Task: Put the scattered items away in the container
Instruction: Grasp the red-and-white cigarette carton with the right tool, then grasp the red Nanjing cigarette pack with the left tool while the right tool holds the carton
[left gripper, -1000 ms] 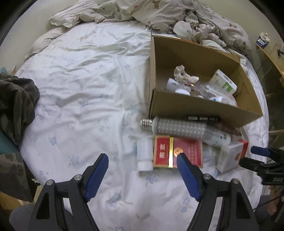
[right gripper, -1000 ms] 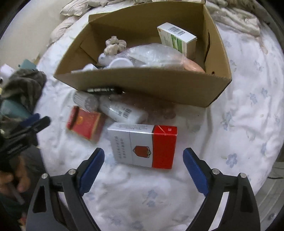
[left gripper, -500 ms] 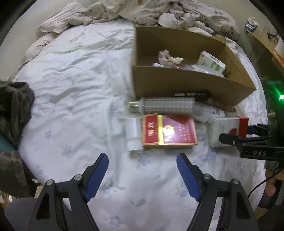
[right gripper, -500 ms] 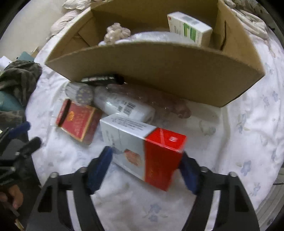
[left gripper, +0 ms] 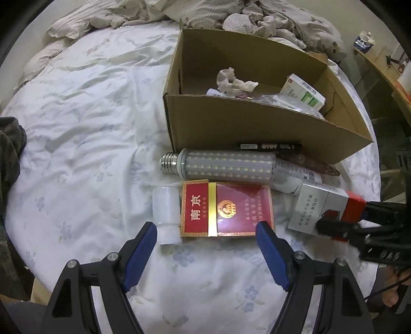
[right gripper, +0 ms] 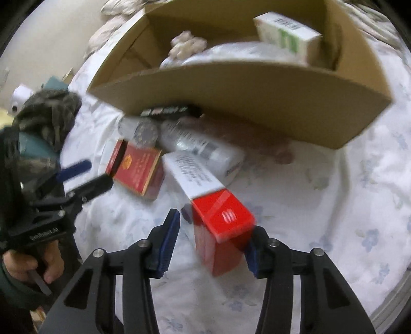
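Observation:
A brown cardboard box (left gripper: 257,133) stands on the bed and holds several items. In front of it lie an LED corn bulb (left gripper: 226,164), a black marker (left gripper: 269,147), a white bottle (left gripper: 290,179), a small white vial (left gripper: 165,213) and a dark red cigarette pack (left gripper: 226,208). My left gripper (left gripper: 205,246) is open just in front of the red pack. My right gripper (right gripper: 213,241) is closing on a white-and-red carton (right gripper: 221,218), which is tilted up off the sheet; a gap shows at the left finger. The carton also shows in the left wrist view (left gripper: 323,208).
A rumpled quilt (left gripper: 231,15) lies behind the box. Dark camouflage clothing (left gripper: 10,154) lies at the bed's left edge. A wooden shelf (left gripper: 385,64) stands to the right of the bed. The white flowered sheet (left gripper: 77,128) spreads left of the box.
My right gripper has moved in around the white-and-red carton, narrowed, and tipped it up off the sheet. My left gripper has moved closer to the dark red pack, still open.

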`<state>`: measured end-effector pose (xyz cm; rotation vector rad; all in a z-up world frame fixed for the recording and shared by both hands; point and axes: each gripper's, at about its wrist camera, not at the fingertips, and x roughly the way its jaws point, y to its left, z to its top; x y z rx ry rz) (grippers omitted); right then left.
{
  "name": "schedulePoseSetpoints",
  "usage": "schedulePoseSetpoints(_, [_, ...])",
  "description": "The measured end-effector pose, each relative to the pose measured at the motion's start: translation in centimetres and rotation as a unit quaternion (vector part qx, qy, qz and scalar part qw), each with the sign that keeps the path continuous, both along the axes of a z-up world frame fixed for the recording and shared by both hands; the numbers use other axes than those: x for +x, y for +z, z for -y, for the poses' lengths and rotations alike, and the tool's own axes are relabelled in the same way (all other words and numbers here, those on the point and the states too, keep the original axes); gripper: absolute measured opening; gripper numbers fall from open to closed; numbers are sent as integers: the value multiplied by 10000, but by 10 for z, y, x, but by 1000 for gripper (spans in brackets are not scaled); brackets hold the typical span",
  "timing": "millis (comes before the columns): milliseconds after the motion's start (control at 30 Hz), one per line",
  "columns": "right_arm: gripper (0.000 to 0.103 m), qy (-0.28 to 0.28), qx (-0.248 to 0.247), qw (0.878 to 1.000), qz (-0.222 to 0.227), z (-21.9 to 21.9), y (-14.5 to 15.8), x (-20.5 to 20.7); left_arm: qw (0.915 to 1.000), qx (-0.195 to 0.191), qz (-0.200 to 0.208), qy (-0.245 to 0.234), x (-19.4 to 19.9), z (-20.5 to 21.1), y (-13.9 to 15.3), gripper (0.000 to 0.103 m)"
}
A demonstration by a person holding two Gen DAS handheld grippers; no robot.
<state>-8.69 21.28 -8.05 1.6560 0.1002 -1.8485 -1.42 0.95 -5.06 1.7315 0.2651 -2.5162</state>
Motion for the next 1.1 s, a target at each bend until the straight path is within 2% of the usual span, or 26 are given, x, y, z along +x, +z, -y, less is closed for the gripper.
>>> schedulePoseSetpoints(33, [49,171,85,9998,-109,6,0,4,10000,-17,-16,-28,1,-1,1,80])
schedulePoseSetpoints(100, [28,342,134,9990,-256,13,2,9,9999,-9,-31,-122,1,-5,1,80])
schedulePoseSetpoints(133, [24,349,109,9990,-269,15,4,9,9999,26,-32,-166,1,-7,1,80])
schedulePoseSetpoints(267, [24,303,-45,9983,-496,13,21,2,9996,151,-49,-217,-5,-11,0,80])
schedulePoseSetpoints(433, [24,17,-255,9986,-470,6,37,-6,9976,614,54,-311,-17,-8,-12,80])
schedulePoseSetpoints(567, [24,-98,-326,9986,-407,16,37,-10,9988,409,210,-188,-22,0,-26,80])
schedulePoseSetpoints(700, [24,-77,-357,9986,-395,12,40,-9,9978,634,205,-12,-21,12,-30,80])
schedulePoseSetpoints(833, [24,-44,-437,9983,-383,18,42,-8,9967,758,49,-274,-18,0,-21,80])
schedulePoseSetpoints(1100, [25,-93,-513,9979,-377,13,49,-11,9978,117,172,-627,-26,-29,-25,84])
